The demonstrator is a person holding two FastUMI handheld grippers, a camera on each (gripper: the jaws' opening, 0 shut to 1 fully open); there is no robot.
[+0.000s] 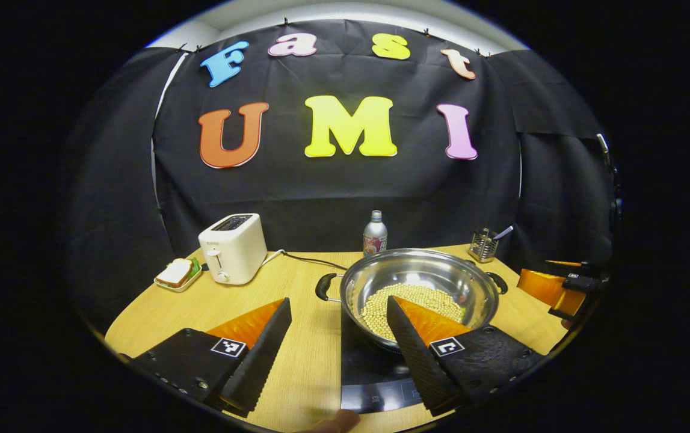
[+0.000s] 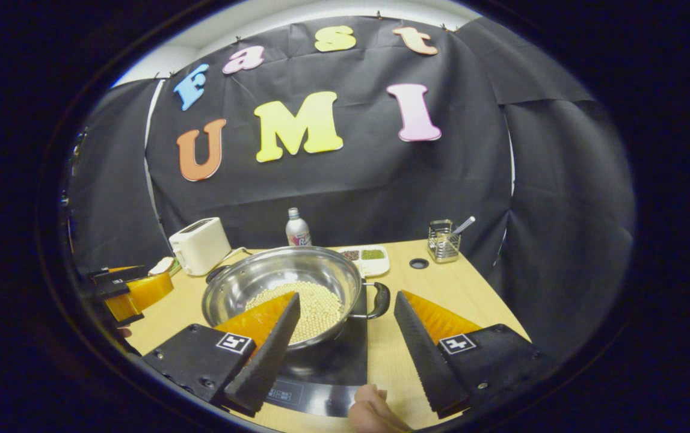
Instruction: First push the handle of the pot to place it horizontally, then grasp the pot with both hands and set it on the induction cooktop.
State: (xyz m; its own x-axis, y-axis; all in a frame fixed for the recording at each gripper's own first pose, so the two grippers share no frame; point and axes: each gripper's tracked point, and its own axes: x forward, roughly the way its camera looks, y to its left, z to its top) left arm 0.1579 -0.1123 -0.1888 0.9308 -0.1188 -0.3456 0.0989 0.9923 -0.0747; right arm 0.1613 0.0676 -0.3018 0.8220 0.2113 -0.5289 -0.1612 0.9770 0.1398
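A steel pot point(image 1: 423, 270) holding pale beans point(image 1: 411, 299) sits on the black induction cooktop point(image 1: 375, 373), its two black handles point(image 1: 325, 287) pointing left and right. My left gripper point(image 1: 338, 300) is open in front of the pot's left handle, with nothing between its fingers. In the right gripper view the pot point(image 2: 278, 273) rests on the cooktop point(image 2: 332, 361). My right gripper point(image 2: 347, 296) is open near the right handle point(image 2: 379, 299) and is not touching it. The left gripper point(image 2: 134, 288) shows at the far left of that view, and the right gripper point(image 1: 552, 285) at the far right of the left gripper view.
On the wooden table point(image 1: 302, 361) stand a white toaster point(image 1: 233, 248), a sandwich on a plate point(image 1: 177, 273), a bottle point(image 1: 375, 234) and a utensil holder point(image 1: 484, 243). A seasoning tray point(image 2: 369, 258) lies behind the pot. A hand point(image 2: 375, 415) shows at the bottom edge.
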